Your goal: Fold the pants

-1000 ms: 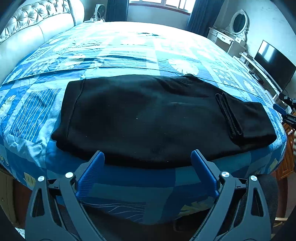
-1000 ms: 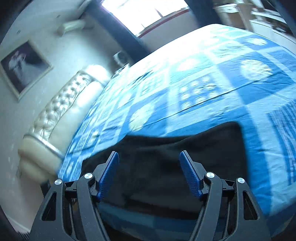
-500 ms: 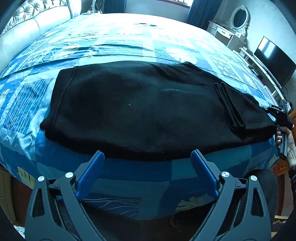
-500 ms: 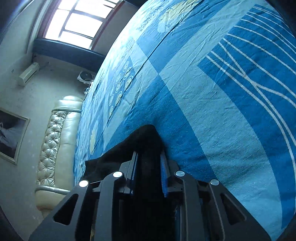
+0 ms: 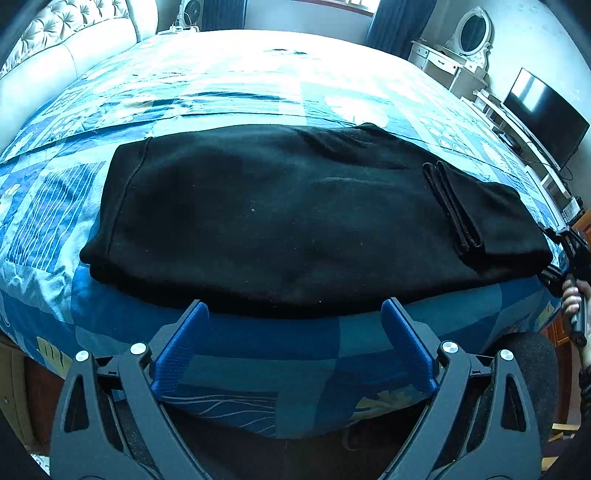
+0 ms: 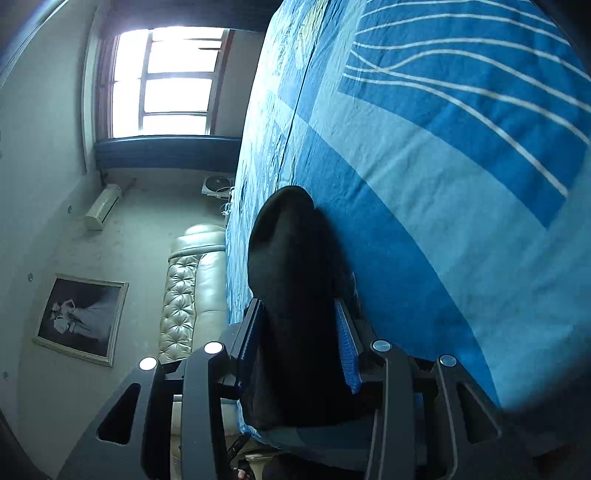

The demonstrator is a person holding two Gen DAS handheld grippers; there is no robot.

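Black pants lie flat across the near part of the bed, folded lengthwise, long axis running left to right in the left wrist view. One end sits at the left with a seam line just inside its edge. At the right end a folded-over layer forms a thick ridge across the fabric.

Bed cover: blue patchwork print, leaf and line motifs. No legible writing, brand mark or label on pants, cover or tongs in either view.

Left tongs: released, blue pads spread wide, nothing between them. They hover just off the near bed edge, near the pants' front edge but apart from it.

Right tongs: clenched on the pants. Black fabric fills the gap between the two pads and bulges forward beyond them, lying against the blue cover. In the left wrist view the right tongs show at the far right end of the pants, with the hand behind them.

Room, left wrist view: tufted headboard at upper left, dressing table with oval mirror at upper right, dark TV screen on the right wall.

Room, right wrist view (camera rolled sideways): window, wall air conditioner, framed picture; picture detail too small to read.
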